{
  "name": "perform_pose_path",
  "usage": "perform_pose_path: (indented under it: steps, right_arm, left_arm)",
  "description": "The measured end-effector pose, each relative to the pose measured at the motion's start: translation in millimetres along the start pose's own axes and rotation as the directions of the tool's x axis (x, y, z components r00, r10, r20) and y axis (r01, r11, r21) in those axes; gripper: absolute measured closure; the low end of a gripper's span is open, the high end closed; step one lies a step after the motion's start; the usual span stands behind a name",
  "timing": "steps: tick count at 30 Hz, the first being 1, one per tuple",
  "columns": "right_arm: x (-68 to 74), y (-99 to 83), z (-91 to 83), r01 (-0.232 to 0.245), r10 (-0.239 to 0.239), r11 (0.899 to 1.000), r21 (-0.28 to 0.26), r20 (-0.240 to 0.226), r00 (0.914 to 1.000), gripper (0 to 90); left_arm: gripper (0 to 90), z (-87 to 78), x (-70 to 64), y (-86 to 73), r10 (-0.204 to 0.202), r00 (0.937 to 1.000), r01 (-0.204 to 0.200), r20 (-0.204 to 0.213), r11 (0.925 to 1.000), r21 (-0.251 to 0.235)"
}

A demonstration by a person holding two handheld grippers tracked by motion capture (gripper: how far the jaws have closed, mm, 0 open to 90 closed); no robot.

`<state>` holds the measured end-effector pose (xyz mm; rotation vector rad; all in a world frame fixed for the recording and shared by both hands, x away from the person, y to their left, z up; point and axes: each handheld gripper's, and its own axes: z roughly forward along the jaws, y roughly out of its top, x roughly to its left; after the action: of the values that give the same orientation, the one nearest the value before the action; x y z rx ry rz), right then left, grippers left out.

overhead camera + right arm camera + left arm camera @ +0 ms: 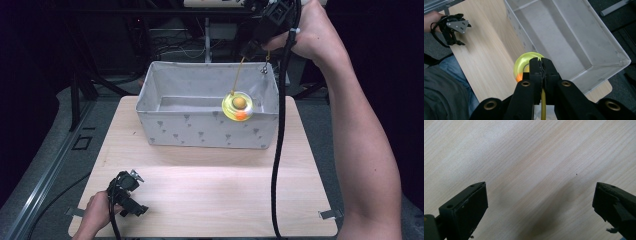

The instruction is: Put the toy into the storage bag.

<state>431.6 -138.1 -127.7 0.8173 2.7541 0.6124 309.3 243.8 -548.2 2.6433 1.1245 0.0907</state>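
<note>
High view: I'm holding my right gripper (257,42) up at the top right of the frame, pinching a yellow cord (237,75). A yellow-green ring toy (237,106) is hanging from that cord, well below the claw, over the right end of the grey fabric bin (165,127) at frame centre. My left gripper (131,196) is resting low at lower left on the wooden table (210,195).

Left gripper view: jaws are standing wide apart, released, nothing between them, just tabletop grain (531,165).

Right gripper view: jaws are clenching shut on the cord (543,105) at bottom centre, and the toy (522,63) is dangling just past the tips, beside the bin wall (524,42). No readable labels or writing anywhere.
</note>
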Motion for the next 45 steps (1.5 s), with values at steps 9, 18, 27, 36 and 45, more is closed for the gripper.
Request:
perform_pose_path:
  steps: [9, 18, 27, 36, 45]
  right_arm:
    - [-17.5, 0.1, 6.2, -0.053, 0.053, 0.998, 0.017, 0.021, 0.9984, 88.3]
    - [-39.1, -3.4, 11.1, -0.107, 0.106, 0.994, 0.017, 0.049, 0.9931, 88.3]
    - [-58.9, -5.5, 9.0, -0.164, 0.164, 0.986, -0.015, 0.078, 0.9834, 88.3]
    - [-71.6, -2.0, 13.4, -0.19, 0.19, 0.982, -0.014, 0.112, 0.9752, 88.3]
    - [-88.6, -4.6, 26.1, -0.228, 0.231, 0.973, -0.037, 0.106, 0.9672, 88.3]
  left_arm:
    - [0.2, 0.3, -0.7, 0.3, 0.003, 1.0, -0.003, 0.001, 1.0, 0.002]
    - [0.2, 1.0, -0.3, 0.5, 0.007, 1.0, -0.007, 0.004, 1.0, 0.007]
    - [0.2, 0.9, -0.7, -0.1, 0.007, 1.0, -0.007, 0.001, 0.9999, 0.009]
    - [0.3, 1.1, -1.1, -0.1, 0.009, 1.0, -0.009, 0.001, 0.9999, 0.012]
    - [0.3, 1.4, -1.2, -0.8, 0.006, 1.0, -0.006, 0.004, 0.9999, 0.012]
